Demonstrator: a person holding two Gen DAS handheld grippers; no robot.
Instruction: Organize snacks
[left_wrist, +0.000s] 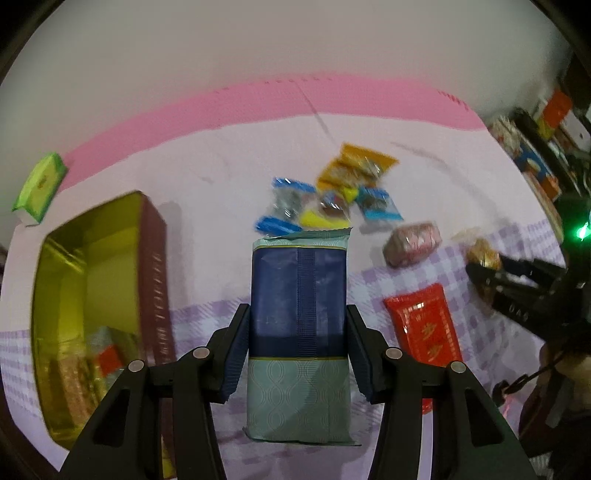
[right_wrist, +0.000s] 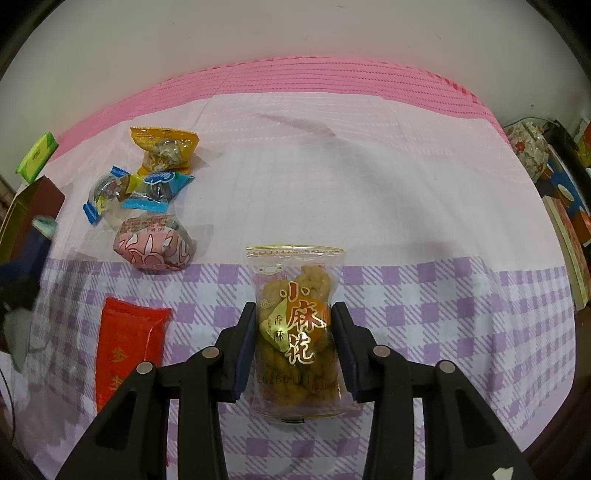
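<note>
My left gripper is shut on a navy and pale-green snack packet, held above the cloth. An open gold-lined tin with several snacks inside stands to its left. My right gripper is shut on a clear packet of fried dough twists; it also shows at the right of the left wrist view. Loose on the cloth lie a red packet, a pink wrapped cake, blue-wrapped candies and an orange packet.
A green packet lies at the far left by the pink mat edge. Boxes and a floral pouch crowd the right side. The tin's dark red corner shows at the left of the right wrist view.
</note>
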